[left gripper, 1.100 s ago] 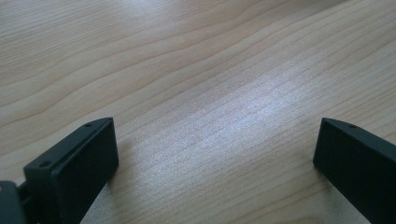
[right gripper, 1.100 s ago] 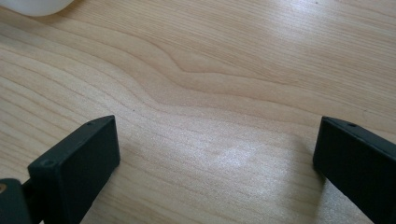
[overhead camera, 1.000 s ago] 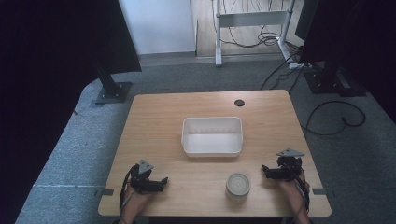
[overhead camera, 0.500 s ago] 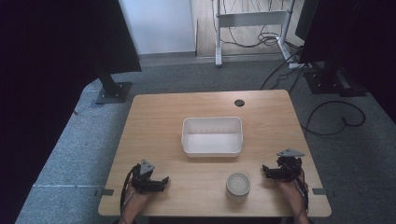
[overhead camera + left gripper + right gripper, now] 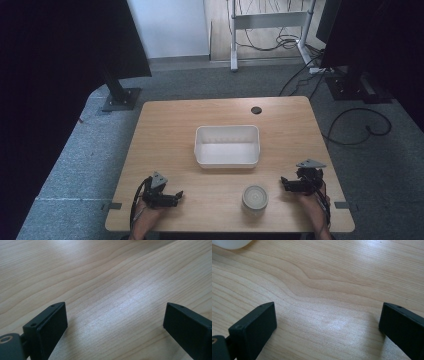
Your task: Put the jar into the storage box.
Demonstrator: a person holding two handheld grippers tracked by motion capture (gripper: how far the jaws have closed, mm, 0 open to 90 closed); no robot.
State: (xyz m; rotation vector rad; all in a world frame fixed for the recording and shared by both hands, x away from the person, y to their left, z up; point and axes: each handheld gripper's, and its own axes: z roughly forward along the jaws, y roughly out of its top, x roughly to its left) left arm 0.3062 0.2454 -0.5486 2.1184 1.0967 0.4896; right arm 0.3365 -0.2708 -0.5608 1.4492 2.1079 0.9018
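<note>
A white rectangular bin (image 5: 227, 146) stands empty at the middle of the wooden table (image 5: 170, 130). A small round white container (image 5: 254, 198) sits near the front edge, right of centre. My left gripper (image 5: 176, 196) rests on the table at the front left, open, with bare wood between its jaws (image 5: 115, 320). My right gripper (image 5: 284, 183) rests at the front right, just right of the round container, open over bare wood (image 5: 328, 322). A white rounded edge (image 5: 230, 243) shows at the top left of the right gripper view.
A dark round hole (image 5: 256, 109) sits near the table's far edge. Black stands (image 5: 120, 97) and cables (image 5: 350, 125) lie on the grey floor around the table. Bare wood lies between the bin and both grippers.
</note>
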